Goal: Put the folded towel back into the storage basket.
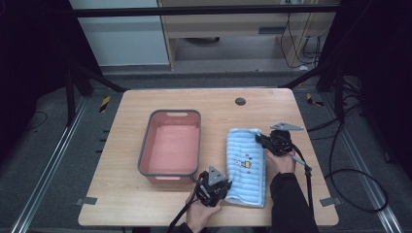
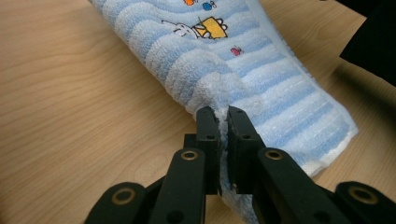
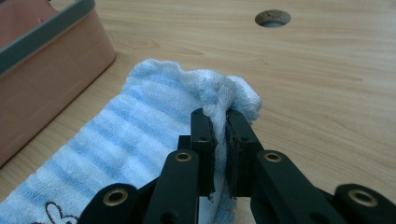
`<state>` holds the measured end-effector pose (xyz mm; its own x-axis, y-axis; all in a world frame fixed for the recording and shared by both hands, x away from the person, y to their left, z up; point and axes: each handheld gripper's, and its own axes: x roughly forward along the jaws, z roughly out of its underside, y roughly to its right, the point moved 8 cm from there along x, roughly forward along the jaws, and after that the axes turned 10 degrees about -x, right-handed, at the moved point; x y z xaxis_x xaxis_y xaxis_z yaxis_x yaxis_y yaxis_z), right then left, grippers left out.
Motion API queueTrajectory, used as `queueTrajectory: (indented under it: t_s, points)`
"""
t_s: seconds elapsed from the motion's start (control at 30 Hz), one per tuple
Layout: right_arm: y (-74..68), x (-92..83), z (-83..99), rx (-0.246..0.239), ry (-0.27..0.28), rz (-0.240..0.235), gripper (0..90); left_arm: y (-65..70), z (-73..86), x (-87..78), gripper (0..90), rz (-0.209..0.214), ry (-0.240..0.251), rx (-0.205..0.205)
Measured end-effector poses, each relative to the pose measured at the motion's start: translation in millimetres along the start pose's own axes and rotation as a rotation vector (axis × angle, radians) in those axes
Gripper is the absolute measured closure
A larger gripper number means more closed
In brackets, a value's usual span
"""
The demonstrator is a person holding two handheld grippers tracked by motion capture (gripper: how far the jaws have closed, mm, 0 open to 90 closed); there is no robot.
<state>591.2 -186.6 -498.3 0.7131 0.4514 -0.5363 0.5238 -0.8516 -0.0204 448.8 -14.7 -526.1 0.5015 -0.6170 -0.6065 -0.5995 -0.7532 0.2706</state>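
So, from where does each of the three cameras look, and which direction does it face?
High view: above the person's side of the table, facing forward and down; forearms, both hands, left gripper, right gripper, towel, pink bin.
Left gripper view: on the left gripper, along its jaws, shut on the towel's near corner.
Right gripper view: on the right gripper, along its jaws, shut on the far corner.
Shared: the towel's embroidered picture.
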Motion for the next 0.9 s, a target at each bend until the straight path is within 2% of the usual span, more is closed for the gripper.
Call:
queueTrajectory:
  t_s: [0.33, 0.63, 0.9]
  points:
    - [-2.7, -15.5, -17.8, -0.019, 0.042, 0.015, 83.6, 2.7, -13.9, -14.8, 84.8, 0.008, 0.036, 0.013]
    - [-12.1, -27.6, -39.0, -0.061, 0.087, 0.037, 83.6, 1.7, -25.7, -27.1, 84.8, 0.006, 0.065, 0.022]
    - [-19.4, -33.8, -56.9, -0.071, 0.116, 0.037, 83.6, 0.4, -38.7, -41.4, 84.8, 0.007, 0.098, 0.026]
